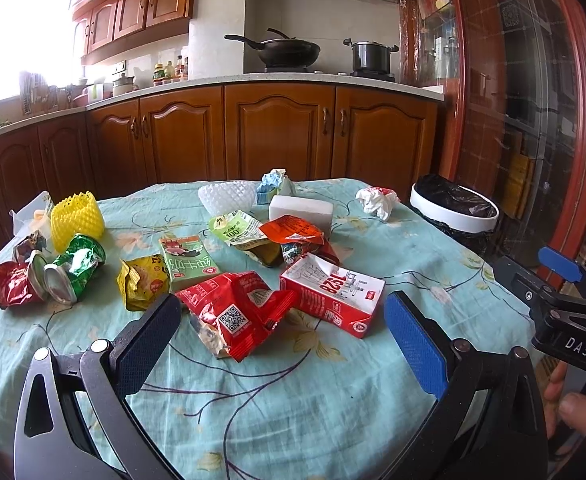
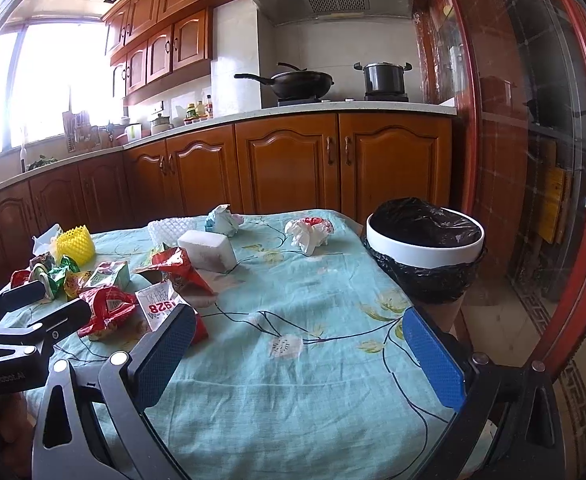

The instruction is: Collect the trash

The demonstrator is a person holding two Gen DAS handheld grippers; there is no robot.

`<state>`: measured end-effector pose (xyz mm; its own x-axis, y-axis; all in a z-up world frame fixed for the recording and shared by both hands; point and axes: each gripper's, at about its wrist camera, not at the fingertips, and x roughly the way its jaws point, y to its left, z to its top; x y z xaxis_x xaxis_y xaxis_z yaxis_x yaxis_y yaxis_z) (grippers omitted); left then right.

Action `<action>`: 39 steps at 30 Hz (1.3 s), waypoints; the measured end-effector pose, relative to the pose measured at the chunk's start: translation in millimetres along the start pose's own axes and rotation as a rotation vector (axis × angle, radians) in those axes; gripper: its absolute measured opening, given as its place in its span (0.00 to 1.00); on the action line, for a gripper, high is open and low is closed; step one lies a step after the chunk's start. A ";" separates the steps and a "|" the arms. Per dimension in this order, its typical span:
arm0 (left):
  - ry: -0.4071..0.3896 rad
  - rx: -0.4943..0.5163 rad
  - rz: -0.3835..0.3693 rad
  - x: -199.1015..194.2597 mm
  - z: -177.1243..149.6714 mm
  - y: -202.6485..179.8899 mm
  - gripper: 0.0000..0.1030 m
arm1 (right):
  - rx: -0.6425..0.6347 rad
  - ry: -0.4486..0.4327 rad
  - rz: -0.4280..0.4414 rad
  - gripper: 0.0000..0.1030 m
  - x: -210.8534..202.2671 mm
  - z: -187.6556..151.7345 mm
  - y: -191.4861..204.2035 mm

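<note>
Trash lies over a table with a teal flowered cloth (image 1: pixel 293 392). A red snack wrapper (image 1: pixel 237 312) and a red "1928" carton (image 1: pixel 333 300) lie just ahead of my open, empty left gripper (image 1: pixel 281 336). Further back are a green carton (image 1: pixel 187 262), crushed cans (image 1: pixel 69 276), a yellow foam net (image 1: pixel 77 220), a white foam block (image 1: pixel 301 209) and a crumpled tissue (image 1: pixel 378 202). The white bin with a black liner (image 2: pixel 425 240) stands at the table's far right corner. My right gripper (image 2: pixel 297 344) is open and empty above bare cloth, the carton (image 2: pixel 159 306) beside its left finger.
Wooden kitchen cabinets (image 1: pixel 277 136) and a counter with a wok (image 1: pixel 285 50) and a pot (image 1: pixel 371 56) stand behind the table. A red-framed glass door (image 2: pixel 533 160) is on the right, past the bin. The right gripper also shows in the left wrist view (image 1: pixel 561 292).
</note>
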<state>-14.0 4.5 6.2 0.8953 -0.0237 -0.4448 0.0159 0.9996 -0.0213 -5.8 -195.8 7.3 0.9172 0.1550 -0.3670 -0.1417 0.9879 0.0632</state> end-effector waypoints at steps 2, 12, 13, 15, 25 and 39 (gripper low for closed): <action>-0.001 0.001 0.000 -0.1 0.4 0.1 1.00 | 0.000 -0.001 0.001 1.00 -0.2 0.3 0.7; -0.004 -0.002 -0.005 -0.3 0.2 2.2 1.00 | -0.001 -0.006 0.009 1.00 -2.1 2.8 1.6; -0.004 -0.002 -0.006 -0.3 0.3 2.2 1.00 | -0.001 -0.006 0.010 1.00 -2.2 3.1 1.8; -0.004 -0.001 -0.006 -0.2 0.3 2.1 1.00 | 0.000 -0.006 0.012 1.00 -2.2 3.3 1.7; -0.004 -0.002 -0.008 0.0 1.3 2.5 1.00 | 0.001 -0.004 0.014 1.00 -1.8 4.1 2.2; 0.020 -0.026 -0.013 7.1 3.6 8.8 1.00 | 0.005 0.003 0.019 1.00 0.2 5.3 2.8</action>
<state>-5.9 13.2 6.0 0.8860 -0.0371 -0.4622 0.0155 0.9986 -0.0504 -4.0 -193.0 12.4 0.9133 0.1742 -0.3681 -0.1574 0.9847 0.0753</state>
